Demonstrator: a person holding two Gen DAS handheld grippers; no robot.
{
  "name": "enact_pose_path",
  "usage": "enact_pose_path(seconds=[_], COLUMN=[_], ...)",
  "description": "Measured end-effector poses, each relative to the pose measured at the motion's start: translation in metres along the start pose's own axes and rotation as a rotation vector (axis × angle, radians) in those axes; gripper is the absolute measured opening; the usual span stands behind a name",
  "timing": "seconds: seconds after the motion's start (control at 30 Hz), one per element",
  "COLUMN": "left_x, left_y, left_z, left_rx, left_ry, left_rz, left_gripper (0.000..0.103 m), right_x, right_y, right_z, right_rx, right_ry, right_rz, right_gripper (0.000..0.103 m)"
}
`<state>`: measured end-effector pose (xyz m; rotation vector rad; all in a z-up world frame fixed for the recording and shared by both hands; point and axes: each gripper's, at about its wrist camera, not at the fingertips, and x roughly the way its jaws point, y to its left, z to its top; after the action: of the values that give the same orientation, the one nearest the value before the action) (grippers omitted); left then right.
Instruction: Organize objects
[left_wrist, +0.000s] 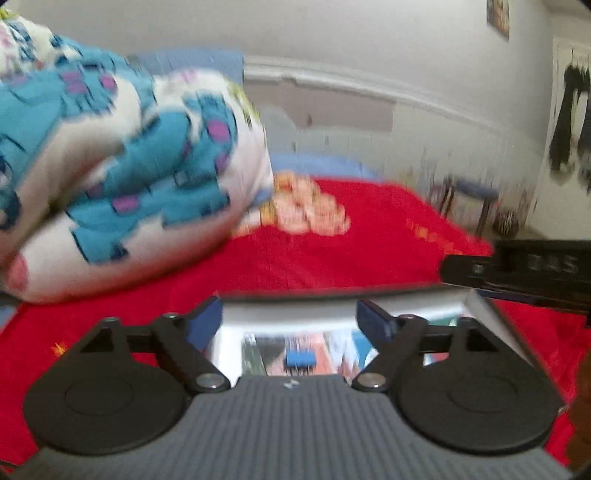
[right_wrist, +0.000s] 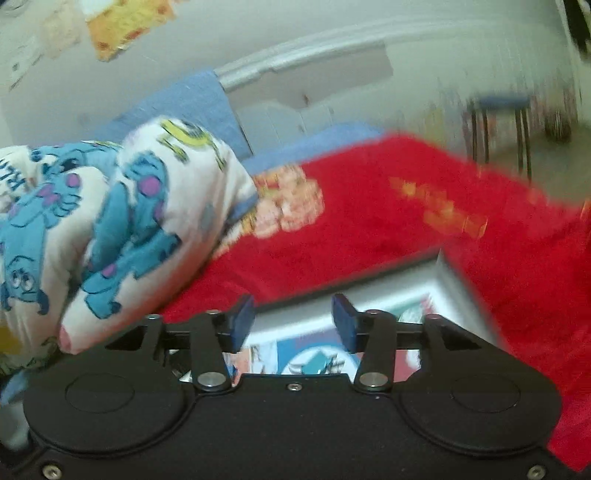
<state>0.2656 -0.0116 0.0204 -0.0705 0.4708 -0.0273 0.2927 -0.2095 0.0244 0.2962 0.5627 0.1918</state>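
Lying on the red bed cover (left_wrist: 332, 251), the picture book (right_wrist: 406, 295) is released by both parted grippers (left_wrist: 289, 321) (right_wrist: 293, 319) and could be nudged off.

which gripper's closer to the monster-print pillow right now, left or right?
Left, as far as the views show. The left gripper hangs open over the picture book, pillow to its left. The right gripper, also open, sits farther right; its finger enters the left view.
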Motion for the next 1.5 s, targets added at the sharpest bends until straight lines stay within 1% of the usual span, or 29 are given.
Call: enact_pose_path(seconds=[0.07, 0.13, 0.17, 0.2, 0.23, 0.3, 0.33, 0.4, 0.47, 0.5, 0.53, 0.6, 0.63, 0.7, 0.73, 0.77, 0.83, 0.9, 1.0, 1.07, 1.13, 1.3, 1.4, 1.5], left_x=[-0.019, -0.040, -0.051, -0.061, -0.069, -0.085, -0.092, -0.105, -0.113, -0.114, -0.116, -0.122, -0.125, -0.125, -0.123, -0.120, -0.114, -0.107, -0.103, -0.102, -0.102, -0.098, -0.099, -0.100], left_y=[0.002, 0.004, 0.004, 0.004, 0.002, -0.003, -0.004, -0.005, -0.006, -0.008, -0.012, -0.021, -0.025, -0.028, -0.028, -0.027, -0.022, -0.013, -0.004, -0.001, -0.003, -0.004, -0.003, -0.001], left_z=[0.006, 0.006, 0.003, -0.001, -0.005, -0.017, -0.026, -0.052, -0.082, -0.095, -0.105, -0.118, -0.122, -0.127, -0.129, -0.132, -0.133, -0.132, -0.134, -0.134, -0.134, -0.134, -0.133, -0.132], left_rx=[-0.005, -0.007, -0.007, -0.005, 0.000, 0.016, 0.017, 0.001, 0.006, 0.018, 0.042, 0.123, 0.149, 0.149, 0.149, 0.149, 0.134, 0.074, 0.010, -0.005, 0.001, 0.012, 0.001, -0.014], left_ry=[-0.034, -0.069, -0.087, -0.097, -0.103, -0.100, -0.085, -0.029, 0.052, 0.093, 0.118, 0.110, 0.107, 0.136, 0.160, 0.174, 0.196, 0.249, 0.294, 0.295, 0.299, 0.329, 0.326, 0.323], left_rz=[0.001, 0.021, 0.031, 0.043, 0.052, 0.065, 0.072, 0.075, 0.062, 0.072, 0.090, 0.123, 0.133, 0.119, 0.105, 0.111, 0.136, 0.138, 0.142, 0.141, 0.139, 0.122, 0.120, 0.095], left_gripper=[0.095, 0.103, 0.103, 0.103, 0.103, 0.103, 0.103, 0.103, 0.103, 0.103, 0.103, 0.103, 0.103, 0.103, 0.103, 0.103, 0.103, 0.103, 0.103, 0.103, 0.103, 0.103, 0.103, 0.103], right_x=[-0.027, -0.054, -0.065, -0.077, -0.086, -0.104, -0.110, -0.118, -0.122, -0.123, -0.122, -0.120, -0.119, -0.117, -0.114, -0.113, -0.112, -0.114, -0.113, -0.110, -0.109, -0.110, -0.110, -0.110], right_y=[0.008, 0.014, 0.016, 0.020, 0.021, 0.024, 0.024, 0.018, 0.007, 0.002, -0.003, -0.011, -0.015, -0.021, -0.024, -0.022, -0.017, -0.014, -0.008, -0.004, -0.002, -0.004, -0.004, -0.004], right_z=[0.008, 0.009, 0.008, 0.002, -0.004, -0.025, -0.038, -0.070, -0.103, -0.116, -0.127, -0.146, -0.154, -0.171, -0.178, -0.185, -0.188, -0.191, -0.200, -0.204, -0.203, -0.201, -0.201, -0.201], right_rx=[-0.035, -0.053, -0.063, -0.082, -0.109, -0.180, -0.210, -0.252, -0.269, -0.279, -0.287, -0.260, -0.232, -0.176, -0.161, -0.186, -0.229, -0.261, -0.301, -0.323, -0.332, -0.327, -0.325, -0.326], right_ry=[-0.040, -0.065, -0.068, -0.070, -0.073, -0.091, -0.096, -0.092, -0.034, -0.008, 0.014, 0.047, 0.055, 0.064, 0.076, 0.058, 0.065, 0.063, 0.055, 0.062, 0.074, 0.075, 0.075, 0.075], right_rz=[-0.009, -0.017, -0.015, -0.010, -0.012, -0.043, -0.063, -0.094, -0.091, -0.081, -0.081, -0.110, -0.112, -0.074, -0.081, -0.103, -0.141, -0.154, -0.172, -0.184, -0.194, -0.189, -0.188, -0.189], right_gripper=[0.059, 0.069, 0.072, 0.081, 0.088, 0.089, 0.091, 0.094, 0.095, 0.095, 0.095, 0.095, 0.095, 0.097, 0.098, 0.098, 0.098, 0.098, 0.103, 0.103, 0.103, 0.103, 0.103, 0.103])
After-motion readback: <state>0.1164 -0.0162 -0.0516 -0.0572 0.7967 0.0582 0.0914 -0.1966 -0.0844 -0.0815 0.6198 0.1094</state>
